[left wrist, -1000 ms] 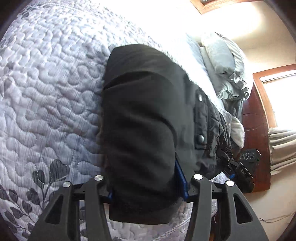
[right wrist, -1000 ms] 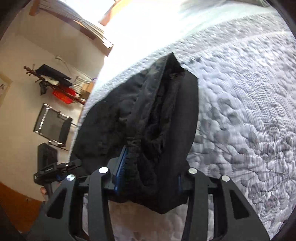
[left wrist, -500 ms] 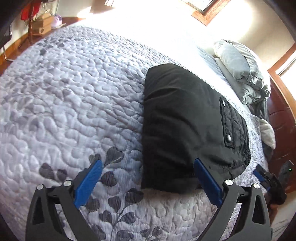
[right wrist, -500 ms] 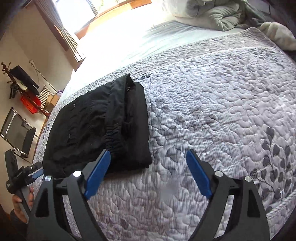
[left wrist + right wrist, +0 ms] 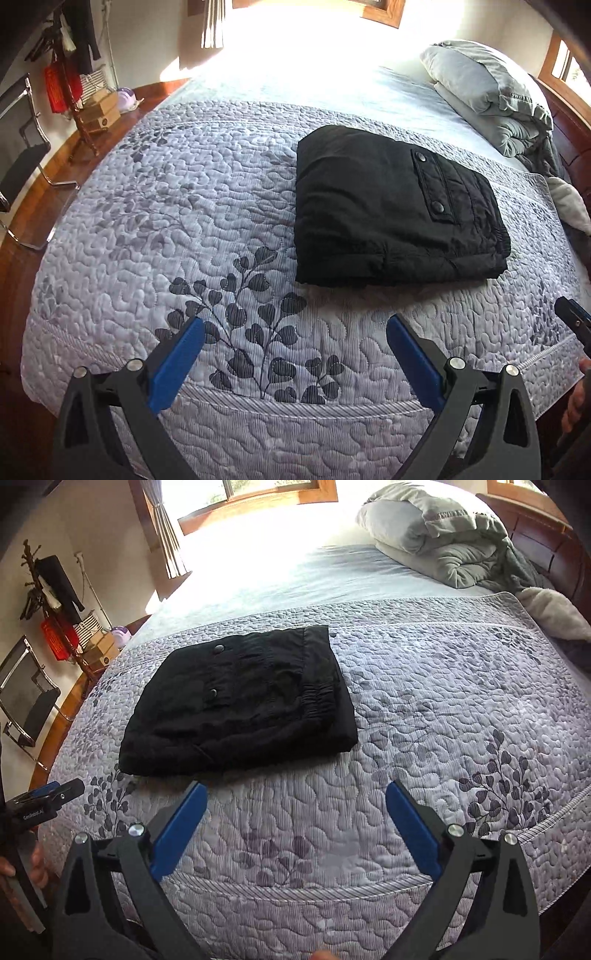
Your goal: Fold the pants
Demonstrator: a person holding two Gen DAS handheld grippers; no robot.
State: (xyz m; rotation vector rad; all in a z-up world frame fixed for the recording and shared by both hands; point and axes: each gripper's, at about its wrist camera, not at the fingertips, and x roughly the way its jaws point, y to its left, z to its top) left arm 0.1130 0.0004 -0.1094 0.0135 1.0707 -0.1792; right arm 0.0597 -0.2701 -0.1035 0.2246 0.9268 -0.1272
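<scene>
Black fingers (image 5: 177,360), blue pads (image 5: 413,830).

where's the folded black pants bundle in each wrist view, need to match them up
Left wrist view: the folded black pants bundle lies right of centre on the grey quilted bedspread, snap-button pocket toward its right.
Right wrist view: the bundle lies left of centre, elastic waistband toward its right.
Shared landmark: the grey pillow pile at the upper right in both.

Far half of bed (image 5: 295,55) blown out by glare. Other gripper (image 5: 574,325) cropped at right edge. Box labels (image 5: 101,653) by the wall, possibly cardboard, too small to read.
</scene>
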